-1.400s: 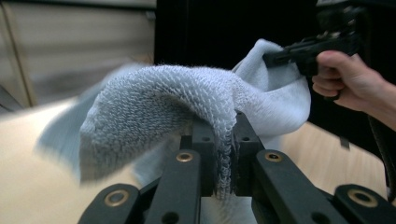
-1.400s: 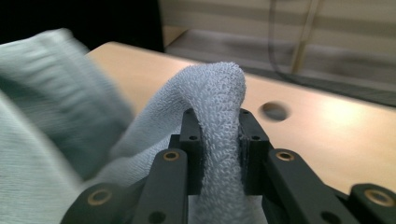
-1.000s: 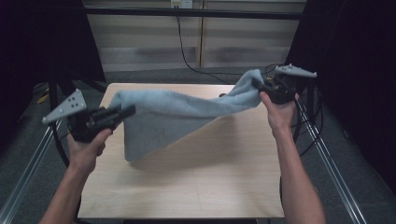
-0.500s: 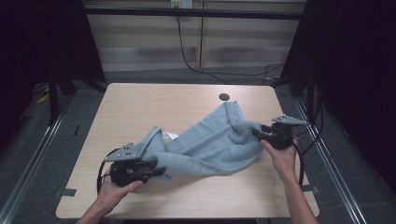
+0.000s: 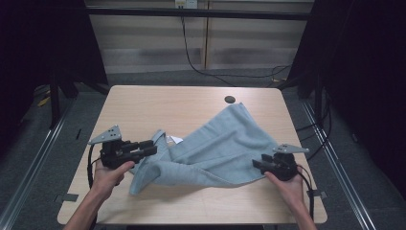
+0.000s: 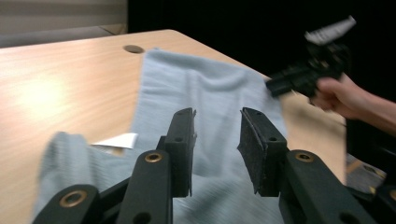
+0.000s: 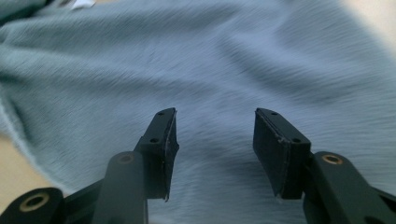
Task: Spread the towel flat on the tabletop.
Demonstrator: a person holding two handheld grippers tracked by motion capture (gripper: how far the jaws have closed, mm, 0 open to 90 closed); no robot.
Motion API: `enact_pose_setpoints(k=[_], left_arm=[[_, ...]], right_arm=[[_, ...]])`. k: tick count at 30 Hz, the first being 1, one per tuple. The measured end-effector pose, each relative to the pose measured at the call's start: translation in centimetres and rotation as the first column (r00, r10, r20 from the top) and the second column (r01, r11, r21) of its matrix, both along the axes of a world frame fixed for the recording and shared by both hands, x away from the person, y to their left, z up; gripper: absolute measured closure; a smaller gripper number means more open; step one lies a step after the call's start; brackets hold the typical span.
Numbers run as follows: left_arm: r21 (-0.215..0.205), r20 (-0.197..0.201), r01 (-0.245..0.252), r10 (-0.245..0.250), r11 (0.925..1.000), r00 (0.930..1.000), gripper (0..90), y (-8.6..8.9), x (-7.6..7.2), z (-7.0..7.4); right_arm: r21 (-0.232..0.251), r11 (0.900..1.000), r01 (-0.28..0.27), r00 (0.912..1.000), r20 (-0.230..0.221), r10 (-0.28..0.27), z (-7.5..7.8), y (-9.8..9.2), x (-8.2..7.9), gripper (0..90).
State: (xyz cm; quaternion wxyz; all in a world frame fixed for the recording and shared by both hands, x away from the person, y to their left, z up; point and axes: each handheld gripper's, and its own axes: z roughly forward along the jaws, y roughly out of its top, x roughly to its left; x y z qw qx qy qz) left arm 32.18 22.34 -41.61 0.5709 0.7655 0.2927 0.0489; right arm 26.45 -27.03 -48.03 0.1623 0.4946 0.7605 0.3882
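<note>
Both tongs open, nothing between the pads. Left gripper (image 5: 152, 146) level at the towel's near-left bunch, jaws just opening, cloth under and ahead of the tips, not pinched. Right gripper (image 5: 257, 165) at the towel's near-right edge, jaws parted over grey pile, no pinch either.

Grey-blue towel (image 5: 220, 146) flat on the table (image 5: 143, 103) between the two tongs, stretched diagonally from the left tips toward the far corner beside the round cable hole (image 5: 230, 99). Crumpled fold and white care label (image 5: 175, 140) just past the left tips; smoother spread off the right tips.

Step in hand, by the look of it: release after lay-down, then re-grip for a fold. Best done by backing both tongs straight off the cloth without dragging the pile, then picking clean corners, one layer only, left bunch flattened first.

Versus a second ago: towel then hanging in the air, stretched between raised tongs and clamped at both ends; now down on the wood, both hands low and near the front edge, grips let go. Half a second back: towel already down, left bunch tighter.
</note>
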Motion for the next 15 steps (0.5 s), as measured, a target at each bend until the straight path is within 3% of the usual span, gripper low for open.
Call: enact_pose_setpoints(k=[2,4,5,6,8,9,10,12,15], left_arm=[[0.009,-0.011,-0.011,0.011,0.9999,0.9999,63.9,-0.1,0.4,-0.5],[0.037,-0.046,-0.021,0.023,0.9991,0.9987,61.9,-0.4,1.1,-2.2],[0.118,-0.079,-0.024,0.034,0.9927,0.9963,60.7,-0.9,1.7,-4.1],[0.118,-0.079,-0.024,0.034,0.9927,0.9963,60.6,-0.9,1.7,-4.1],[0.166,-0.127,-0.014,0.036,0.9859,0.9912,60.7,-1.3,2.1,-6.2],[0.241,-0.140,0.009,0.025,0.9705,0.9898,64.2,-1.7,2.1,-7.4],[0.258,-0.145,0.017,0.021,0.9659,0.9891,67.7,-1.8,2.0,-7.7],[0.257,-0.149,0.018,0.021,0.9662,0.9886,75.6,-1.9,1.9,-7.9],[0.275,-0.158,0.043,0.001,0.9605,0.9875,81.5,-1.9,1.4,-7.8]], right_arm=[[-0.011,1.000,-0.019,0.9997,-0.014,0.019,-0.3,0.6,-0.1,48.0],[0.004,0.998,-0.068,0.9972,-0.030,0.068,-0.7,1.8,-0.2,45.9],[0.014,0.993,-0.113,0.9929,-0.034,0.114,-0.6,3.0,-0.4,43.6],[0.016,0.991,-0.133,0.9906,-0.031,0.133,-0.6,3.7,-0.5,42.6],[0.012,0.989,-0.148,0.9884,-0.034,0.148,-0.6,4.4,-0.6,41.9],[-0.040,0.984,-0.175,0.9837,-0.051,0.173,-1.2,5.6,-0.5,41.3],[-0.064,0.982,-0.178,0.9825,-0.067,0.174,-1.6,6.0,-0.4,40.9],[-0.090,0.979,-0.181,0.9832,-0.044,0.177,-2.1,6.3,-0.4,41.1],[-0.132,0.976,-0.176,0.9844,-0.022,0.175,-2.2,6.6,-0.6,44.6]])
